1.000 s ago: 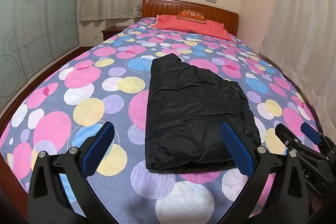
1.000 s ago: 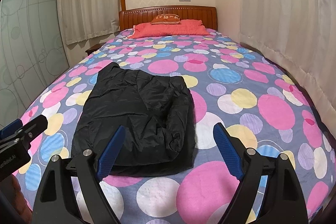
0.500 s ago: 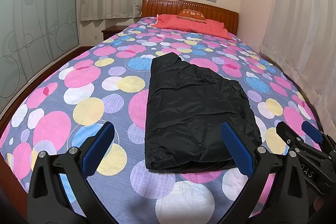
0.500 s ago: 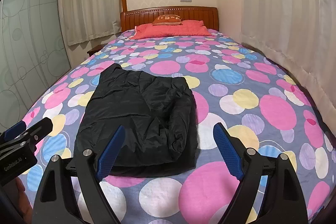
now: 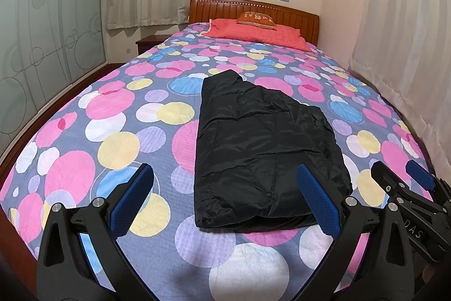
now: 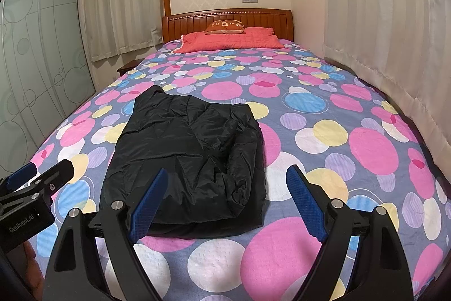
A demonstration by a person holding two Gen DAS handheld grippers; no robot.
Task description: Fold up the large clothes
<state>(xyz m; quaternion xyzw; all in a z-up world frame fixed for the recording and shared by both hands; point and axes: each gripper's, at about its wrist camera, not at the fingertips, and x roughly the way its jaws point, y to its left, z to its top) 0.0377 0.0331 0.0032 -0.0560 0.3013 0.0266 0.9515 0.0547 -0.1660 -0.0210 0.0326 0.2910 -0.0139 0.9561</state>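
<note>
**Folded jacket on bed; both grippers spread and empty**

Since the earlier frames nothing has shifted noticeably: the jacket lies as it did and both grippers hold the same stations above the near end of the bed.

The black quilted jacket point(image 5: 262, 148) lies folded into a compact block on the polka-dot bedspread point(image 5: 118, 109), toward the foot of the bed and near its centre line. Its near edge shows stacked layers.

The left gripper point(image 5: 225, 199) has its jaws spread wide, nothing between the blue pads, clear of the cloth. The right gripper point(image 6: 227, 200) stands likewise wide apart and grips nothing; its left pad overlaps the jacket in view, contact not confirmed.

No containers are present. At the head of the bed a red pillow point(image 6: 234, 41) carries a small orange cushion point(image 6: 224, 27) against the wooden headboard point(image 6: 265, 19).

The lettering on the cushion is illegible. The nightstand point(image 5: 150, 43) is partly cut off by the bed. Both gripper bodies run out of frame below.
</note>
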